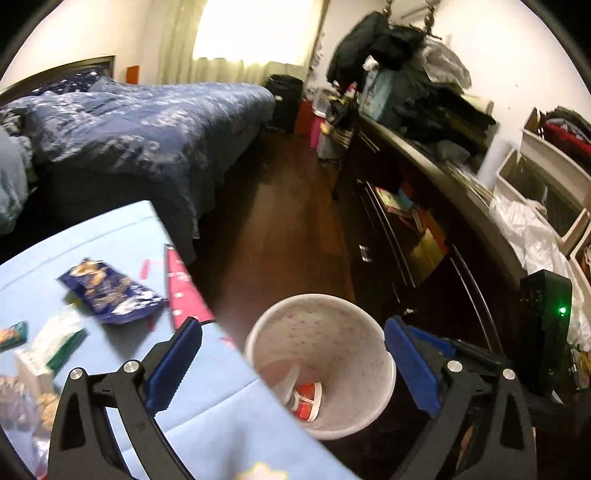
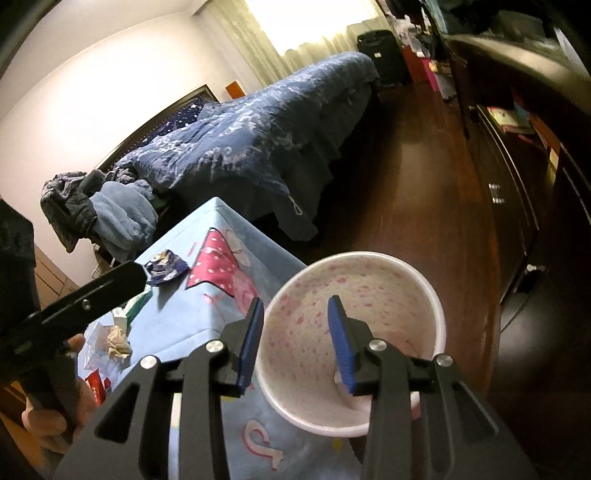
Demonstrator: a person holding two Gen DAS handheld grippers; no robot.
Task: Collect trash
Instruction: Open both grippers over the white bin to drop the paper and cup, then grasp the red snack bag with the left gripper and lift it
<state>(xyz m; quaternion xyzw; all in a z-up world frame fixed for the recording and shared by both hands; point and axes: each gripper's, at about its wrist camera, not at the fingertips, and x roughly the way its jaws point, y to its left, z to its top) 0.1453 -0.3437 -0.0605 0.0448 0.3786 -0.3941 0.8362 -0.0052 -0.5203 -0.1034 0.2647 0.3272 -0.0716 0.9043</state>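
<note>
A white, pink-speckled plastic waste bin (image 2: 354, 332) stands on the floor against the blue-clothed worktop (image 2: 207, 317). Both grippers, left gripper (image 1: 291, 363) and right gripper (image 2: 295, 343), have jaws spread, empty. At ten o'clock, a crinkly blue snack wrapper (image 1: 110, 291) could slip off the edge if nudged.

Blown-out glare from the curtained window (image 1: 255, 33), dim dark floor, motion blur, heavy fisheye bending at edges.

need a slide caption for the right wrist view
Right hand-held gripper open above the speckled bin, beside a blue-clothed table strewn with wrappers.
</note>
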